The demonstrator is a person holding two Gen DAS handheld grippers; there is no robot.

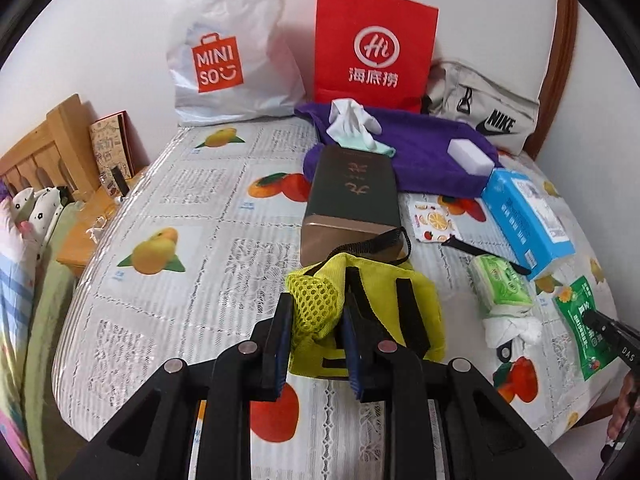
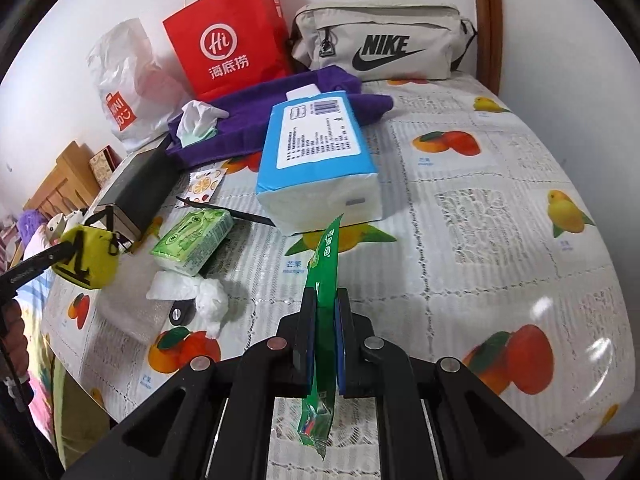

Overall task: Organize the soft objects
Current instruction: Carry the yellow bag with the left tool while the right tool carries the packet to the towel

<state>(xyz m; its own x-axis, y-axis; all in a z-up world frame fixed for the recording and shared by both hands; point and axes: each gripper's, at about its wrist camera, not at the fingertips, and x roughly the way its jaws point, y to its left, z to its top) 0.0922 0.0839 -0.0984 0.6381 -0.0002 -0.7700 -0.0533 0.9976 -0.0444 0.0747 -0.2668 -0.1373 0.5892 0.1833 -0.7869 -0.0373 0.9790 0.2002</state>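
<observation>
L gripper [image 1: 316, 312] pinches the mesh side of a yellow pouch [image 1: 384, 312], held just above the counter [image 1: 168, 208], near edge. R gripper [image 2: 324, 308] is clamped on a green sachet [image 2: 324, 276], edge-on, raised over the cloth. Just beyond: green tissue pack [image 2: 192, 242] w/ crumpled white tissue [image 2: 200, 294] near it, blue tissue pack [image 2: 316, 152] centre. Dark box [image 1: 352, 200] behind pouch. Far side: purple towel [image 1: 424, 152], red paper bag [image 1: 374, 44], white Miniso bag [image 1: 228, 52], Nike pouch [image 2: 380, 42] far right.
</observation>
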